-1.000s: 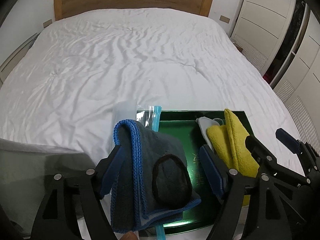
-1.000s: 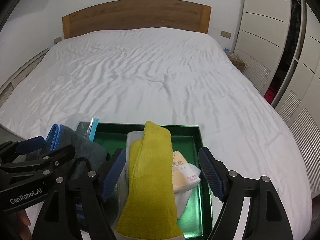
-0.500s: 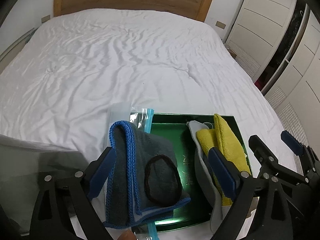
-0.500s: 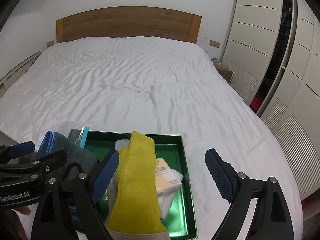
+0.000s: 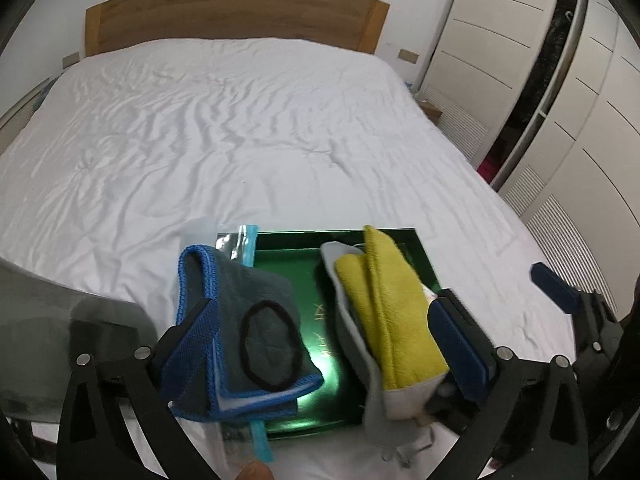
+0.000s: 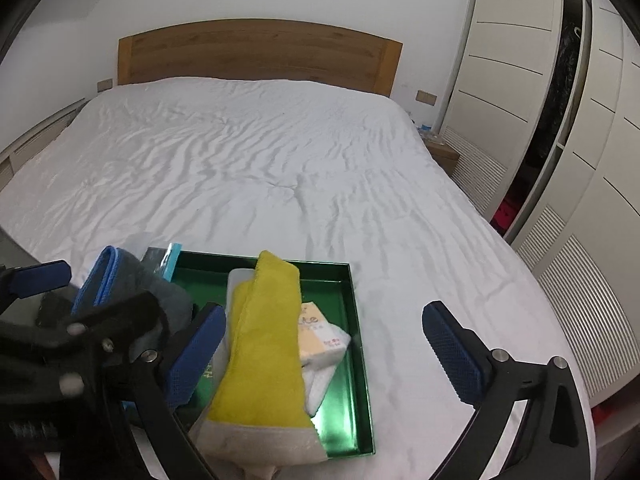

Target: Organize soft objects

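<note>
**A:** How far along is the tidying looking, going left to right?

**B:** Mostly done, I'm judging. At 7 o'clock in the left wrist view the grey cloth (image 5: 248, 320) with blue trim is lying folded, a black hair band (image 5: 270, 346) resting on it, half over the green tray's (image 5: 316, 312) left rim and a clear zip bag (image 5: 240, 240). At 5 o'clock the yellow cloth (image 5: 390, 316) is lying folded in the tray on a pale grey piece. The right wrist view is showing a tissue pack (image 6: 320, 334) and a white sock (image 6: 320, 384) tucked just beside it at 6 o'clock.

**A:** What is remaining?

**B:** Probably seating the grey cloth fully inside; it is overhanging.

**A:** And the grippers?

**B:** The left gripper (image 5: 332, 344) is standing with fingers wide apart, straddling both cloths, gripping nothing. The right gripper (image 6: 324, 352) is likewise spread, its left finger (image 6: 196, 354) just beside the yellow cloth, clamping nothing.

**A:** Anything differing from 1 second ago?

**B:** Both grippers are pulling back and up: the bed (image 6: 280, 168) is filling more of each view, and the yellow cloth is sitting freed, where earlier it was lying between the right fingers.
</note>
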`<state>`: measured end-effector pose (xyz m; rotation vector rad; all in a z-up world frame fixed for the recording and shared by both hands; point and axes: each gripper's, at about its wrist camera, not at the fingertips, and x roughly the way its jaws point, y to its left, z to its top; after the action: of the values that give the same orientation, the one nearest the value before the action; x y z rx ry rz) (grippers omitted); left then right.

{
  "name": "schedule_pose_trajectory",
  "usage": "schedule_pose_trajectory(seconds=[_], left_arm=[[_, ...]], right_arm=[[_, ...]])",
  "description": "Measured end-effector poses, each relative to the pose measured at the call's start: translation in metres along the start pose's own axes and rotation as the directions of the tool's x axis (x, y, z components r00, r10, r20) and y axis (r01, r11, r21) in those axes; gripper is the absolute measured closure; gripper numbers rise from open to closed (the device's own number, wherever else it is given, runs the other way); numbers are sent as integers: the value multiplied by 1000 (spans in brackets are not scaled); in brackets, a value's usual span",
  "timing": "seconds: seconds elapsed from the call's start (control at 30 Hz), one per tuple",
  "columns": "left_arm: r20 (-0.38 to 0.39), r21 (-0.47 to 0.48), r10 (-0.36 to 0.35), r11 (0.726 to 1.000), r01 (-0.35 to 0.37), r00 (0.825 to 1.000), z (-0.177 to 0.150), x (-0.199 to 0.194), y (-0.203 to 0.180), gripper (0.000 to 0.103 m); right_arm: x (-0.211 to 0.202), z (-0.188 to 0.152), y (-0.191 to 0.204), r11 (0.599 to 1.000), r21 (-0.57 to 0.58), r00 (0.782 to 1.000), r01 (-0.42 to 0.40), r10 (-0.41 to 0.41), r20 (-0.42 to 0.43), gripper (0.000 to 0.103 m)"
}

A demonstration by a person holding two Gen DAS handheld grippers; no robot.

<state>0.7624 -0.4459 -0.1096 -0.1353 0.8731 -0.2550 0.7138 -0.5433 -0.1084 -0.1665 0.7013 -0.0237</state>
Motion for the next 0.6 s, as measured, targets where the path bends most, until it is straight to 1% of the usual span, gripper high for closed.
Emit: schedule_pose_trajectory(seconds=[0.07, 0.17, 0.23, 0.43, 0.6], left_arm=[[12, 4, 18, 1000, -18, 1000, 0, -5, -3, 1], [17, -6, 24, 1000, -24, 1000, 1, -10, -1, 1], [28, 3, 45, 999, -45, 999, 2, -14, -3, 1], [79, 23, 94, 995, -96, 992, 1, -34, -9, 1], [85, -3, 80, 997, -80, 993, -4, -48, -6, 1]], right_arm=[[-4, 1, 2, 1000, -3, 1000, 7, -7, 5, 3], [-9, 1, 2, 1000, 3, 1000, 4, -4, 2, 3], [-10, -1, 3, 1000, -12, 1000, 15, -15, -4, 3], [-14, 1, 6, 1000, 1, 1000, 24, -24, -11, 3], [-26, 2, 4, 999, 12, 999, 40, -40, -1, 2]])
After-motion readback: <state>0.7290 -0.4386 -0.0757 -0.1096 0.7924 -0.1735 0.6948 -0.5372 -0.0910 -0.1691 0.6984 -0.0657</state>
